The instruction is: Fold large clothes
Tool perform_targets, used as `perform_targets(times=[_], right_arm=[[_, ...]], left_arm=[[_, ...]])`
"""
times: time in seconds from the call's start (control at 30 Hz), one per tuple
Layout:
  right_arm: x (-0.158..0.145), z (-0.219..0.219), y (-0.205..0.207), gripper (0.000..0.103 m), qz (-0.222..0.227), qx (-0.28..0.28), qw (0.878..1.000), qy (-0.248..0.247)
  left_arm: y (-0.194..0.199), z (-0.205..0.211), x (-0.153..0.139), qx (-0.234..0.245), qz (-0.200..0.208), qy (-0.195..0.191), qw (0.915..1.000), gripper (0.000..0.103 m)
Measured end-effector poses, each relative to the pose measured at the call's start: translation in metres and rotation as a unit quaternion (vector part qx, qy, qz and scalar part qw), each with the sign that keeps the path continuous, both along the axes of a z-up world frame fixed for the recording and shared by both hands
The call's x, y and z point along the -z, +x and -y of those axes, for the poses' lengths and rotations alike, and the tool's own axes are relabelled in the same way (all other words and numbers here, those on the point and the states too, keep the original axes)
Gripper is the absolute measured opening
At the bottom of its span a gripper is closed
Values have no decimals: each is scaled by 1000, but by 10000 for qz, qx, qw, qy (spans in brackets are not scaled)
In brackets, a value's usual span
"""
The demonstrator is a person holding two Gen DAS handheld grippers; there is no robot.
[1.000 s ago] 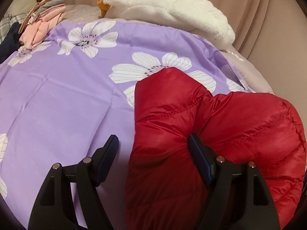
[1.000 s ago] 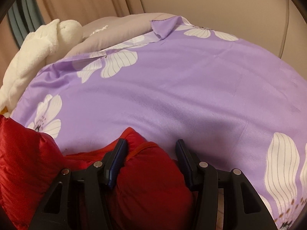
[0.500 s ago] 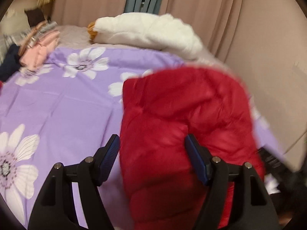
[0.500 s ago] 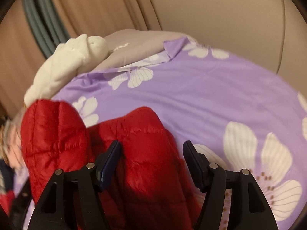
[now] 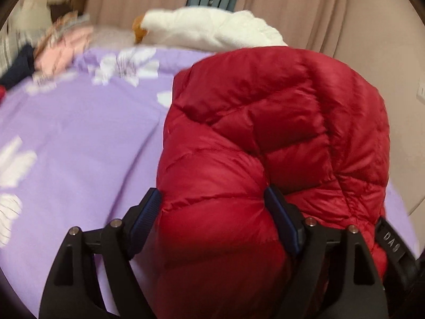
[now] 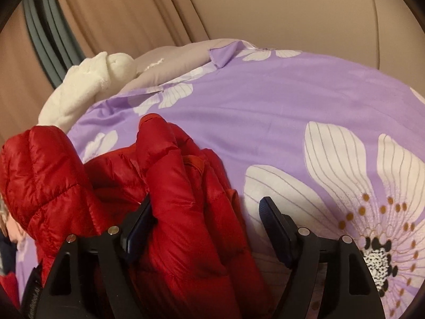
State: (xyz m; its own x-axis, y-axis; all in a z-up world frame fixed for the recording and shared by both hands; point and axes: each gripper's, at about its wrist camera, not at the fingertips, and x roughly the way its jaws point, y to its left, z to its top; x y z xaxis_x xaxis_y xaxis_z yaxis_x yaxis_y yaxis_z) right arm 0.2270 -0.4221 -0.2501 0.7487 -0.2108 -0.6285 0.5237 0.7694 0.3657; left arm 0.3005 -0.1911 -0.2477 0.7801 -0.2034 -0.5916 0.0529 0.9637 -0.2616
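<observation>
A red quilted down jacket (image 5: 279, 143) is lifted above the purple flowered bedspread (image 5: 79, 138). My left gripper (image 5: 212, 204) is shut on a thick bunch of the jacket, which bulges between both pads. In the right wrist view the jacket (image 6: 186, 212) hangs bunched between the fingers of my right gripper (image 6: 207, 212). It presses against the left pad (image 6: 140, 220), and the right pad (image 6: 273, 223) stands clear of it. The jacket's lower part is hidden behind the grippers.
A white plush blanket (image 5: 212, 29) lies at the head of the bed and also shows in the right wrist view (image 6: 79, 93). A pile of pink and dark clothes (image 5: 58, 50) sits at the far left. Beige curtains (image 6: 119, 13) and a wall stand behind.
Both grippers have risen and lifted the jacket off the bedspread. The jacket now hangs bunched. The right gripper's jaws have widened, and its right pad has come off the cloth.
</observation>
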Motion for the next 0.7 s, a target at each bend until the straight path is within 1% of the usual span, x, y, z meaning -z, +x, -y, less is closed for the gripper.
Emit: perform_targets(times=[0.03, 0.07, 0.1, 0.23, 0.37, 0.43, 0.47, 0.5, 0.57, 0.6, 0.63, 0.67, 0.7], right_arm=[[1, 1, -1, 76, 14, -12, 10000, 35], [2, 1, -2, 76, 30, -16, 10000, 35], [2, 1, -2, 76, 26, -10, 10000, 1], [3, -3, 3, 76, -95, 76, 9997, -195], [-5, -4, 3, 77, -189, 162, 9994, -223], [-9, -1, -5, 86, -209, 144, 9997, -13], [-10, 3, -9, 91, -304, 49, 9994, 187], [-14, 11, -15, 94, -372, -162, 9979, 508], [-16, 23, -26, 94, -348, -343, 9931, 1064], [-19, 29, -33, 94, -306, -390, 9900, 1320], [-23, 33, -40, 94, -242, -433, 9877, 1480], [-29, 34, -47, 94, -181, -459, 9880, 1465], [-38, 33, -53, 94, -102, -492, 9902, 1302]], left_arm=[[3, -4, 3, 11, -86, -142, 9999, 87], [5, -5, 5, 13, -132, -194, 9997, 88], [6, -4, 5, 8, -140, -179, 9997, 88], [6, 8, 7, -152, -92, 131, 9998, 88], [9, 3, 3, -227, -254, 93, 9994, 93], [5, -8, -3, -158, -418, 59, 9990, 95], [4, -16, -8, -63, -571, -26, 9983, 95], [3, -25, -13, 29, -723, -171, 9972, 95], [2, -54, -24, -16, -1021, -782, 9917, 93], [0, -70, -30, -90, -1124, -1131, 9872, 93], [-1, -84, -34, -133, -1172, -1436, 9826, 93], [-2, -96, -38, -137, -1185, -1627, 9794, 93], [-4, -103, -41, -86, -1197, -1669, 9786, 93]])
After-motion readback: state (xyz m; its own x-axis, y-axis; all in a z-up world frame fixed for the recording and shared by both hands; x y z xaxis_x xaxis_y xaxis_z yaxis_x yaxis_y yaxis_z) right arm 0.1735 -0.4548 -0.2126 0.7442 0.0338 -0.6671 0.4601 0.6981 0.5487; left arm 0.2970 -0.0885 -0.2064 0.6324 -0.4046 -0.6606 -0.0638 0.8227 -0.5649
